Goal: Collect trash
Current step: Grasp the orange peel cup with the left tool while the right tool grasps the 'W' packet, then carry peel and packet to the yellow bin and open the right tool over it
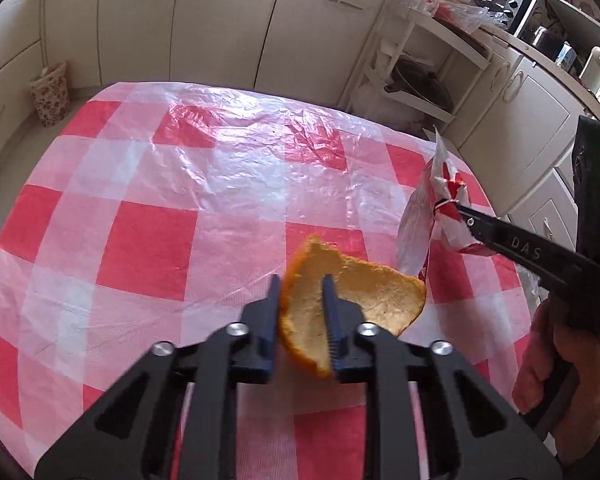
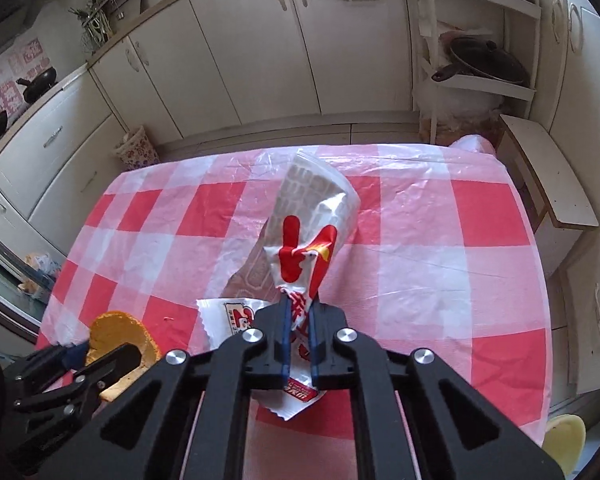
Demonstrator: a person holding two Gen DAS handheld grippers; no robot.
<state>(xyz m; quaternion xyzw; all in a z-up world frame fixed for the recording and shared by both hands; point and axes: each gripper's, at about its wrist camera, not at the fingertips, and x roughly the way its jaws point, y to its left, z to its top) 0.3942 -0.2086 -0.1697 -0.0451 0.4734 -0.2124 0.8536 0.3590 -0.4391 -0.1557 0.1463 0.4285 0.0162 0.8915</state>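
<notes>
Landmark: the tabletop (image 1: 148,240) with a red and white checked plastic cover.
Basket: a flowered waste basket (image 1: 50,94) stands on the floor beyond the far left corner of the tabletop.
Left claw: the left claw (image 1: 302,280) is narrow and grips an orange peel (image 1: 364,292) by its edge.
Orange peel: it is lifted above the near part of the tabletop, the pale inner side facing the camera.
Right claw: the right claw (image 2: 300,304) is narrow and pinches a red and white wrapper (image 2: 312,224).
Wrapper: it stands upward from the claw, above the middle of the tabletop, to the right of the peel.
Shelf: a dark pan (image 2: 484,62) lies on a white shelf beyond the far right corner of the tabletop.
</notes>
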